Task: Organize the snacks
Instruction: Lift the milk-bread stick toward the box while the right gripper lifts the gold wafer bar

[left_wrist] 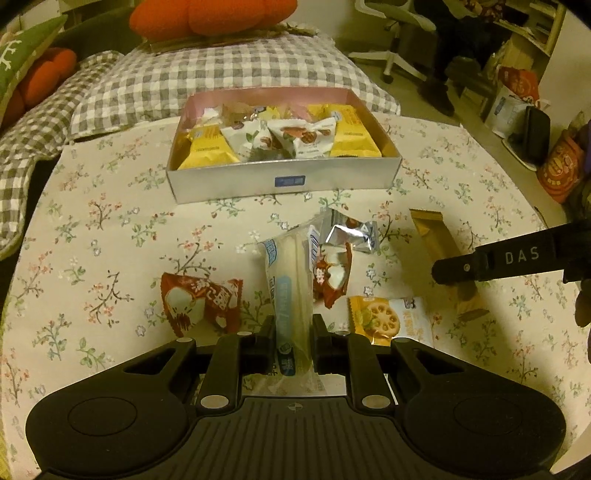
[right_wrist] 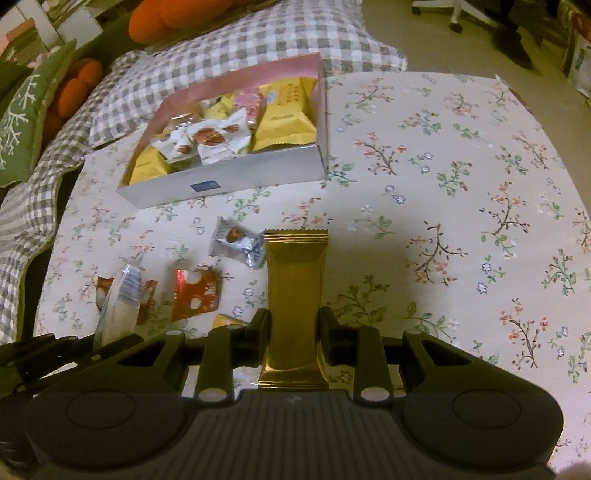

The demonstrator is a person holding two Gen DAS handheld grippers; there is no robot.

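Left gripper (left_wrist: 293, 334) clenched on a long clear-wrapped snack stick (left_wrist: 290, 280), held at 6 o'clock in the left wrist view, stick running toward 12. Right gripper (right_wrist: 294, 328) grasping a gold-wrapped bar (right_wrist: 295, 291), likewise at 6 o'clock in the right wrist view, crimped far end toward 12.

On the floral-clothed worktop (left_wrist: 110, 229): open snack box (left_wrist: 284, 182) at 12 o'clock, filled with yellow packets (left_wrist: 208, 149) and white nut packets (left_wrist: 301, 136). Loose between box and left gripper: silver foil packet (left_wrist: 351, 230) at 1 o'clock of the stick's far end, red packet (left_wrist: 332, 275) just beside the stick at its 3 o'clock, second red packet (left_wrist: 201, 301) at 9 o'clock, orange lotus-root chip packet (left_wrist: 388, 319) at 4 o'clock.

Right gripper seen entering the left wrist view at 3 o'clock, gold bar beneath it. Checked bedding (left_wrist: 207, 74) and orange cushion (left_wrist: 212, 16) beyond the box at 12 o'clock.
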